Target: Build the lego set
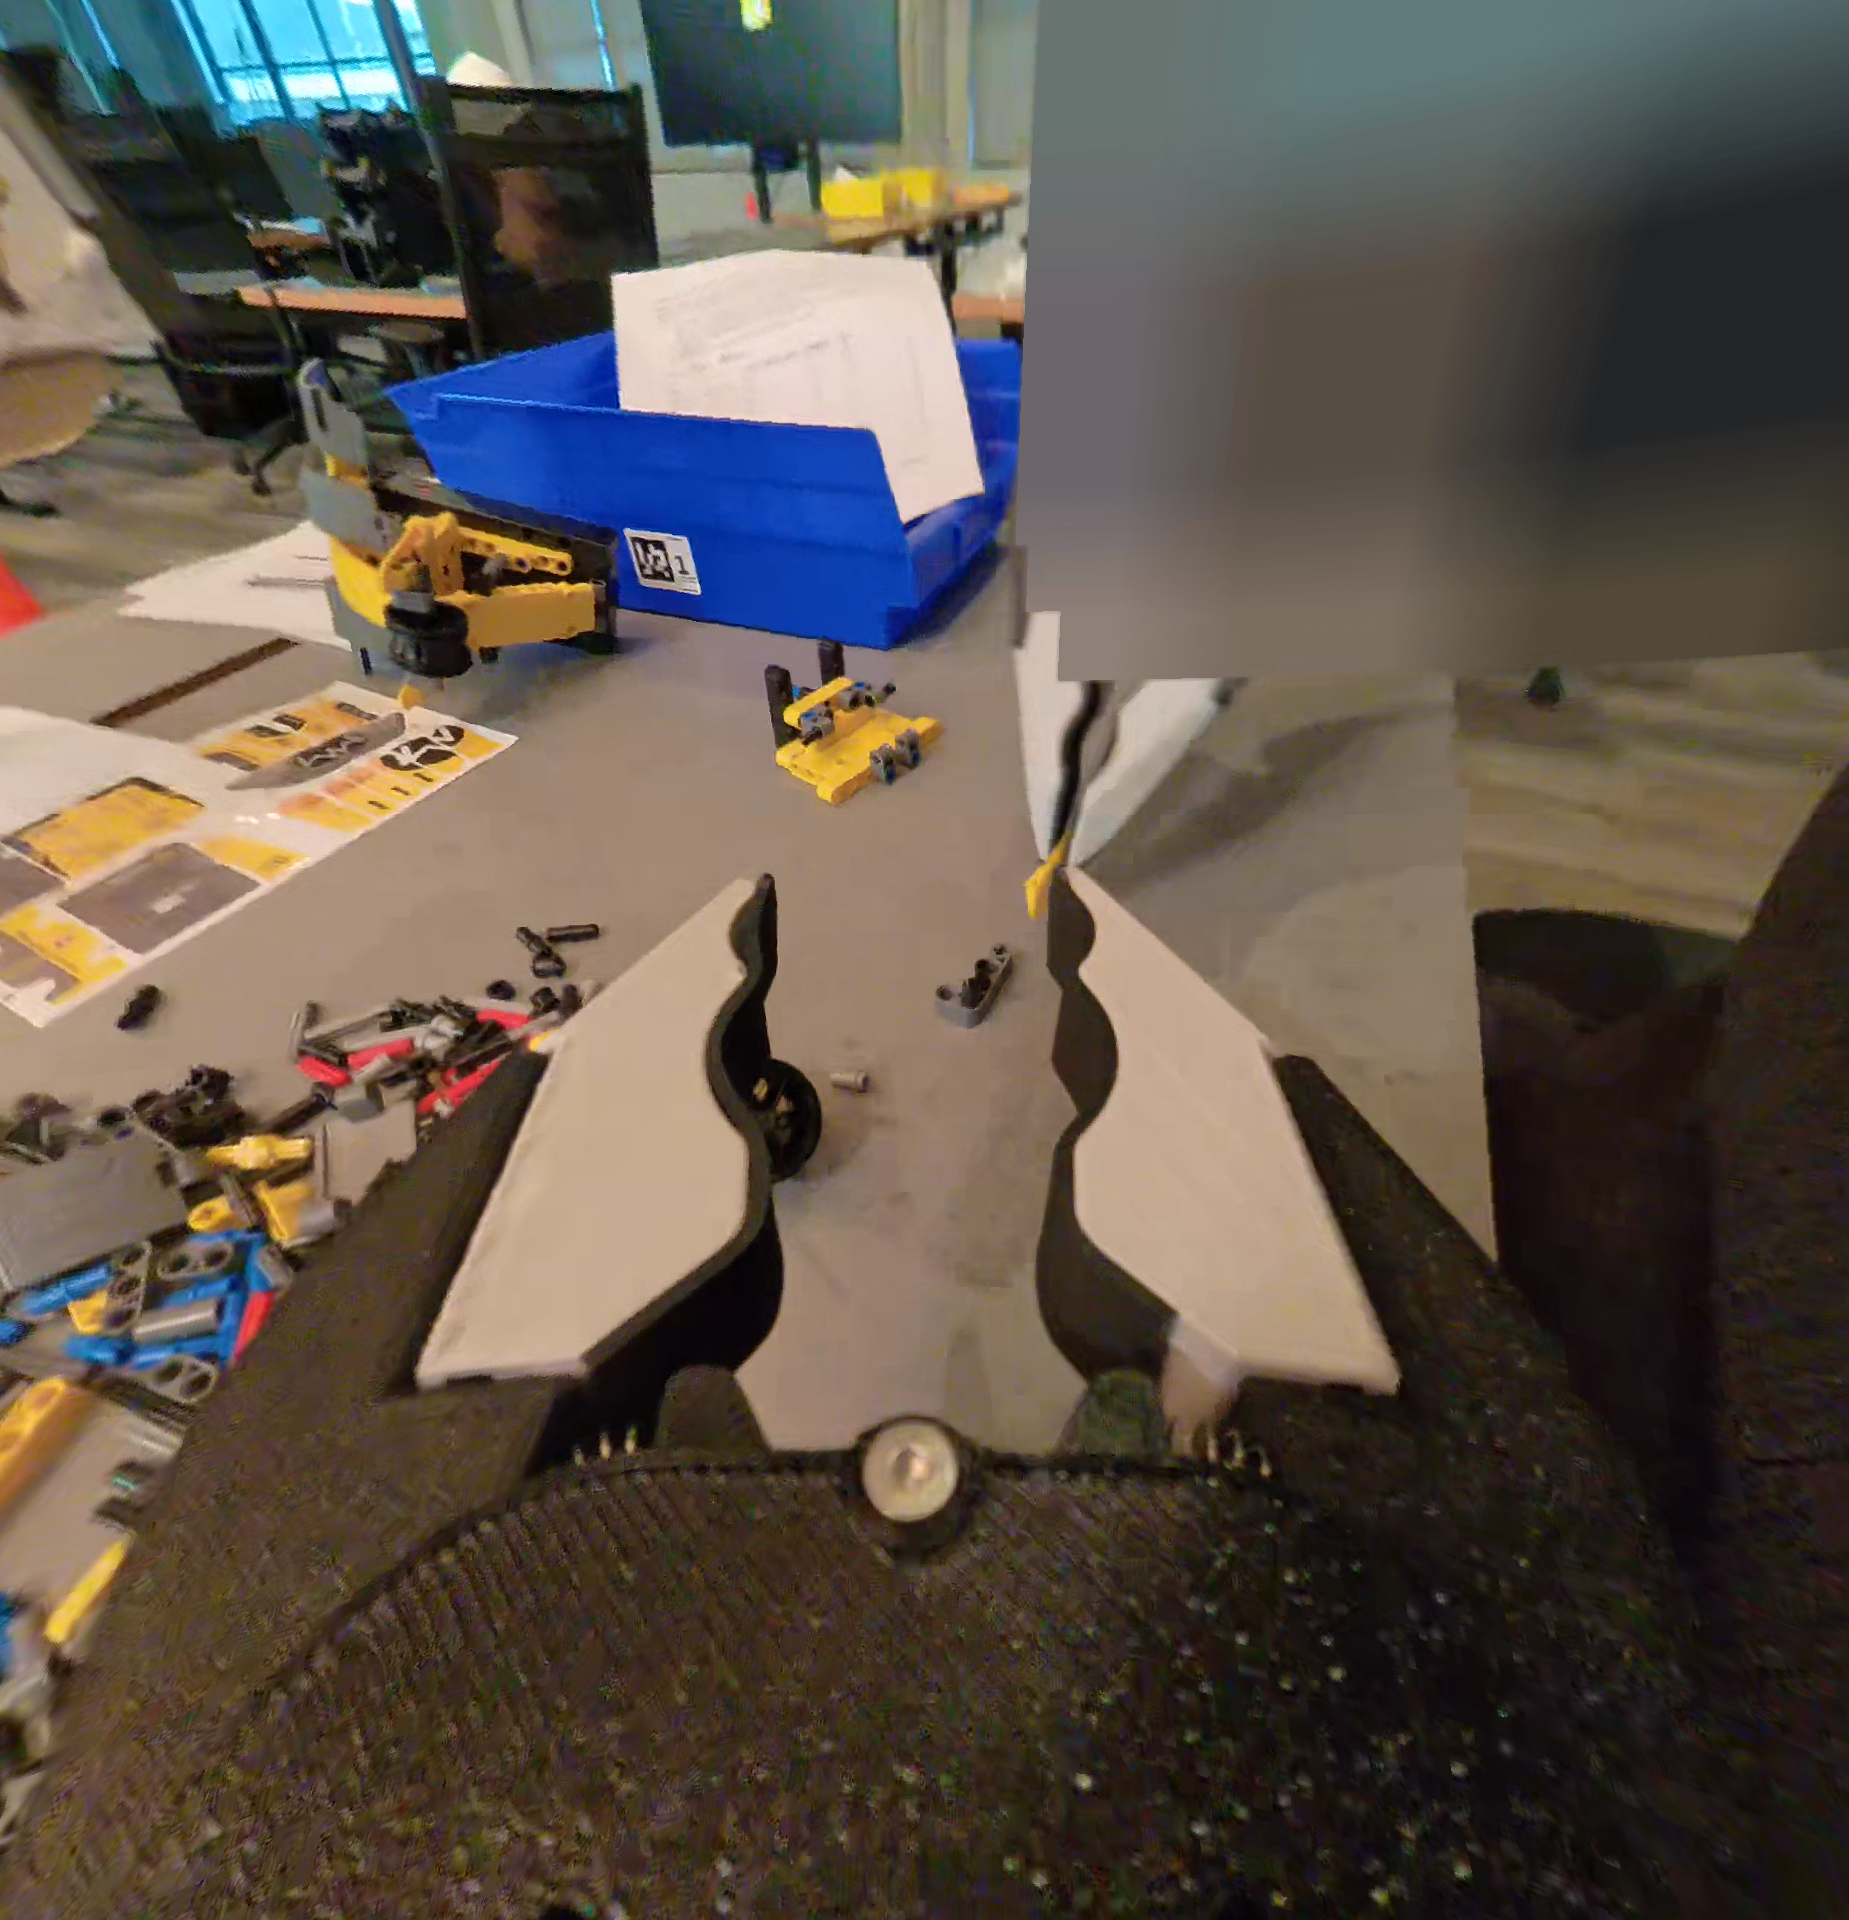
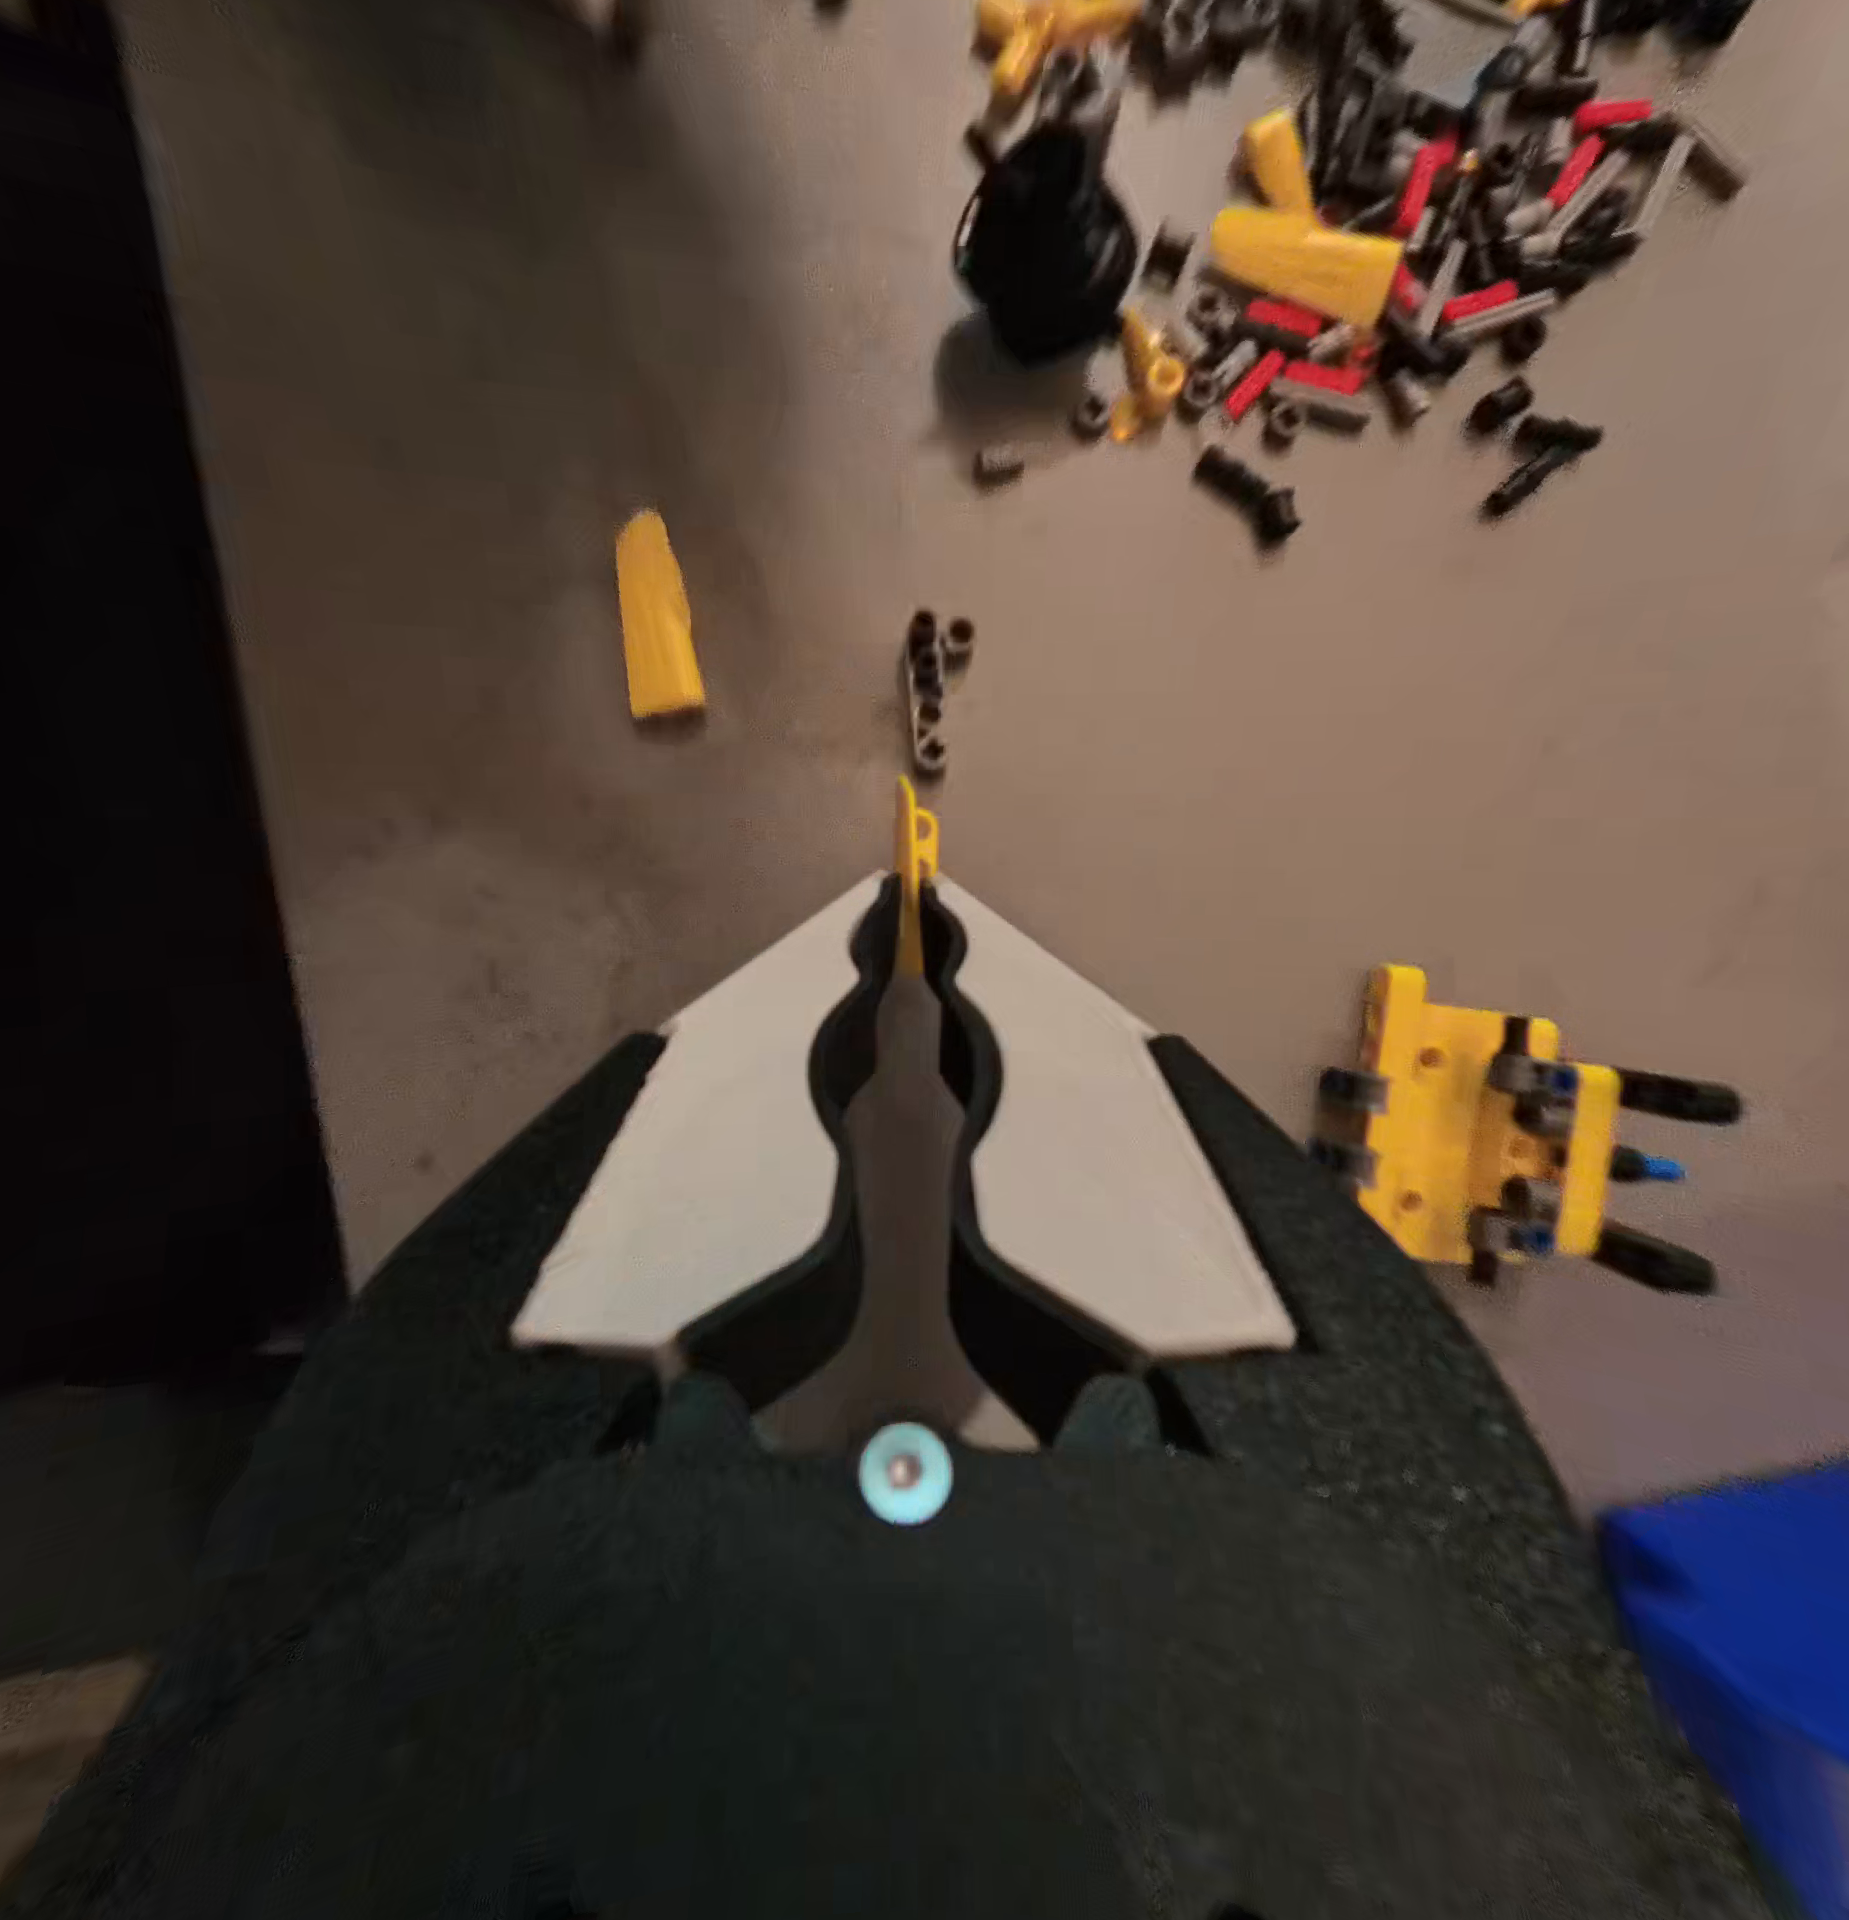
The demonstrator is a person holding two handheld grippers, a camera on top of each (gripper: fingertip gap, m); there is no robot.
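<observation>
My left gripper (image 1: 907, 894) is open and empty above the grey table (image 1: 639, 821). Between and beyond its fingers lie a small grey connector piece (image 1: 976, 986), a tiny grey bush (image 1: 848, 1082) and a black wheel (image 1: 790, 1120). My right gripper (image 2: 907, 883) is shut on a thin yellow piece (image 2: 913, 842), held edge-on above the table; that piece also shows in the left wrist view (image 1: 1045, 886). Just beyond it lies a dark beam with holes (image 2: 932, 691), and a yellow panel piece (image 2: 655, 632) to the left. A small yellow sub-assembly (image 1: 852, 734) with black and blue pins sits farther off, also in the right wrist view (image 2: 1481, 1132).
A pile of loose black, red, yellow and blue parts (image 1: 172, 1174) lies at the left; it shows at top right in the right wrist view (image 2: 1398, 239). A blue bin (image 1: 754, 488) with paper, a larger yellow model (image 1: 452, 582) and a sticker sheet (image 1: 203, 821) stand farther back. My right fingertips sit around 12 cm from my left ones. Left tips and right tips are each some 30 cm from the larger yellow model (image 1: 452, 582).
</observation>
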